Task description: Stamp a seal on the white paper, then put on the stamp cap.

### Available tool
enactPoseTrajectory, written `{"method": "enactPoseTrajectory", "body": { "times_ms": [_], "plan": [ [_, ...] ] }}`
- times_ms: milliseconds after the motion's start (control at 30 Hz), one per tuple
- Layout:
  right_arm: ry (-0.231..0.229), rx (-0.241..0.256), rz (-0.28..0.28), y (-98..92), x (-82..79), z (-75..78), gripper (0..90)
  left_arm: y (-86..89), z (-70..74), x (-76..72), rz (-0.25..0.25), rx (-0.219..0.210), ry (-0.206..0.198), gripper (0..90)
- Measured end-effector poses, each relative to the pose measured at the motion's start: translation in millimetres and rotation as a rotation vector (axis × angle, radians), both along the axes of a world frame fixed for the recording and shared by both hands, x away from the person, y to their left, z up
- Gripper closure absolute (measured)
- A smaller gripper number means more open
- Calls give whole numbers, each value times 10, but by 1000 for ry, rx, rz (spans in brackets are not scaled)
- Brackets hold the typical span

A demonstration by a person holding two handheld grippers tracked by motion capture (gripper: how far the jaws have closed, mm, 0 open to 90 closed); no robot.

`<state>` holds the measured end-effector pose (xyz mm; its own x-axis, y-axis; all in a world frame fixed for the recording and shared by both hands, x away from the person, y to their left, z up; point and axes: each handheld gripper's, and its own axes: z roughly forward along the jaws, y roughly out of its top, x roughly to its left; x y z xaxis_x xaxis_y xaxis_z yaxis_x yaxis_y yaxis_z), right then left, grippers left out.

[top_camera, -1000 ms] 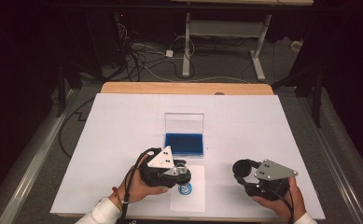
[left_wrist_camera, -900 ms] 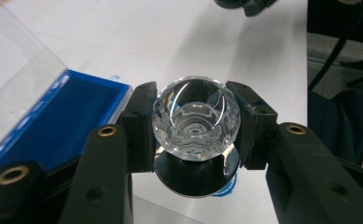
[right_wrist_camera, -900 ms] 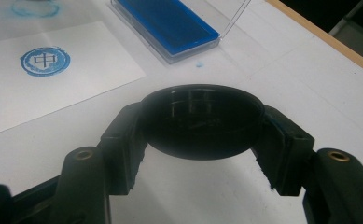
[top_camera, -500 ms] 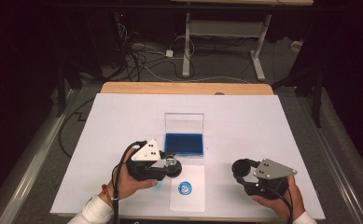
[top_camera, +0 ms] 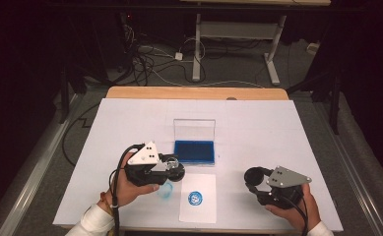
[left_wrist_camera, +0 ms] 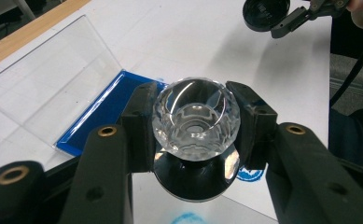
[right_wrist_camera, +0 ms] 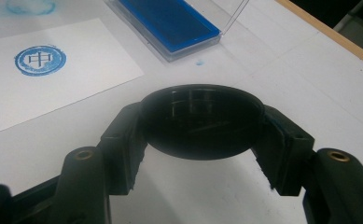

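A stamp with a clear faceted knob (left_wrist_camera: 195, 120) and a round black base is clamped between the jaws of my left gripper (top_camera: 172, 167), held just above the table left of the white paper (top_camera: 199, 204). The paper carries a round blue seal print (top_camera: 195, 198) (right_wrist_camera: 40, 59). My right gripper (top_camera: 255, 177) is shut on a round black cap (right_wrist_camera: 202, 122) at the front right. Behind the paper lies the blue ink pad (top_camera: 195, 151) (left_wrist_camera: 100, 112) with its clear lid (top_camera: 194, 130) standing open.
A pale blue smudge (top_camera: 165, 191) marks the white table cover beside the paper's left edge. The wooden table edge (top_camera: 194, 92) runs along the back; cables and desk legs lie on the floor beyond.
My left gripper has drifted left with the stamp, off the paper's upper left corner toward the area beside the ink pad. The right gripper has stayed put.
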<state>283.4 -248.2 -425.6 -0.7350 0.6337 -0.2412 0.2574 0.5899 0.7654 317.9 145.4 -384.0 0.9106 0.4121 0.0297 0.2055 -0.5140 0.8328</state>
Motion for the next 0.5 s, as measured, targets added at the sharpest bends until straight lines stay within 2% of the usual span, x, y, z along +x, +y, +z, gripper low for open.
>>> {"method": "enactPoseTrajectory", "body": {
  "times_ms": [367,500],
  "plan": [
    [2,-8,11,50,26,-9,392,148,30,7,46,-11,-13,546],
    [9,-10,9,47,24,-27,392,178,67,12,52,-27,-19,546]
  ]
}}
